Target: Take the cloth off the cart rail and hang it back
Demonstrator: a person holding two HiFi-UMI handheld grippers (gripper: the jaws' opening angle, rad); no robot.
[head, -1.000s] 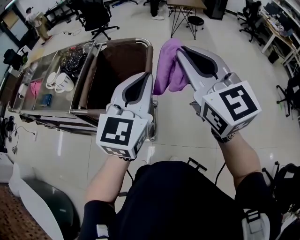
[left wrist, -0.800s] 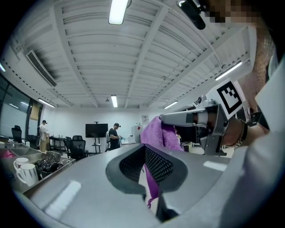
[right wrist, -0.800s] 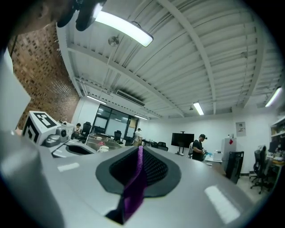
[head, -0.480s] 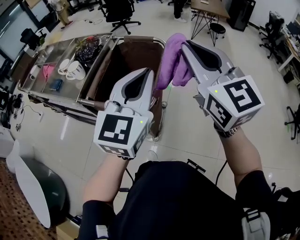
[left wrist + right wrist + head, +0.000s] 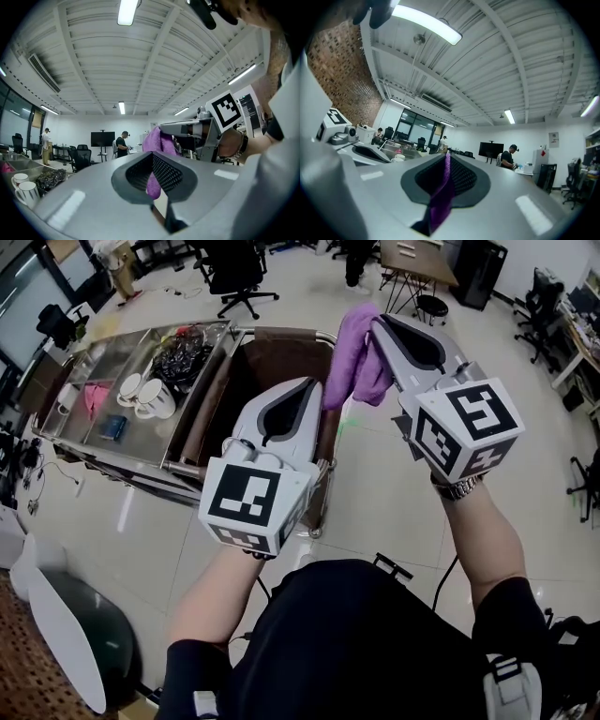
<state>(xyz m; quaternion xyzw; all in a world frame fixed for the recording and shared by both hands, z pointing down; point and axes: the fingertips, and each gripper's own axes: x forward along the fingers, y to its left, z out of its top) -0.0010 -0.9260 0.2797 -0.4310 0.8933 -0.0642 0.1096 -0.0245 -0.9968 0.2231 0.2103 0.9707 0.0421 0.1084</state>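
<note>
A purple cloth [image 5: 354, 357] hangs bunched in the air, with my right gripper [image 5: 375, 324] shut on its upper part. In the right gripper view a strip of the cloth [image 5: 439, 199] runs pinched between the pads, up to the right gripper [image 5: 446, 157]. My left gripper [image 5: 303, 387] is held beside and below it, shut and empty, over the cart's brown bin [image 5: 267, 362]. In the left gripper view the left gripper [image 5: 151, 155] has its tips together, and the cloth [image 5: 157, 139] hangs beyond them. The cart's chrome rail [image 5: 320, 501] runs round the bin, bare where it shows.
The steel cart top [image 5: 70, 442] holds two white cups [image 5: 141, 395], a tangle of black cables [image 5: 183, 357], a pink item [image 5: 94, 395] and a blue one [image 5: 114, 427]. Office chairs [image 5: 234, 277] and a stool [image 5: 429, 304] stand beyond. A person [image 5: 123, 143] stands far off.
Both grippers have moved forward over the cart's bin end. The right one still carries the cloth, now higher and further right in the view. The cart looks nearer.
</note>
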